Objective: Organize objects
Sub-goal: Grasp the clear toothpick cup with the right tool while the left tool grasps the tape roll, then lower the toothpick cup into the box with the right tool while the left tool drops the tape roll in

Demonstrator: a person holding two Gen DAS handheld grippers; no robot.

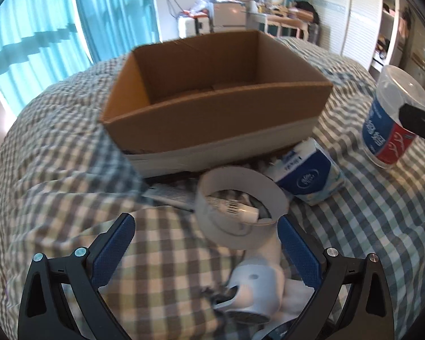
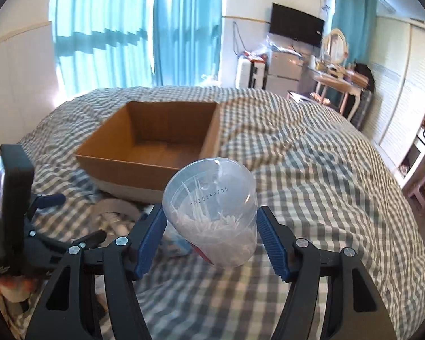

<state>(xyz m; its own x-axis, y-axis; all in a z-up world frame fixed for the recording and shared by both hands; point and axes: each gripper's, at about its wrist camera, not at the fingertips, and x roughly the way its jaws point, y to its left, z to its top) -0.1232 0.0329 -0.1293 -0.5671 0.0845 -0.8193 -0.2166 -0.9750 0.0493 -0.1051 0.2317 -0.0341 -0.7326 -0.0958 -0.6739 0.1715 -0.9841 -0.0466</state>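
My left gripper (image 1: 205, 236) is spread wide over a white VR controller with a ring (image 1: 240, 198), touching nothing. A thin tube under the ring is hard to make out. Just right lies a blue-and-white tissue pack (image 1: 311, 174). My right gripper (image 2: 211, 233) pinches a tilted clear plastic cotton-swab tub (image 2: 212, 209), which hides the bedding behind it. Farther off, the open brown cardboard box (image 2: 153, 144) sits on the grey checked quilt (image 2: 311, 153).

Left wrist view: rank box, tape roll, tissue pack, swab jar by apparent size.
1. box, clearly largest.
2. tape roll, though it sits nearest the camera, which inflates it.
3. swab jar and tissue pack look about alike; the jar is partly hidden by the right gripper, so unranked.
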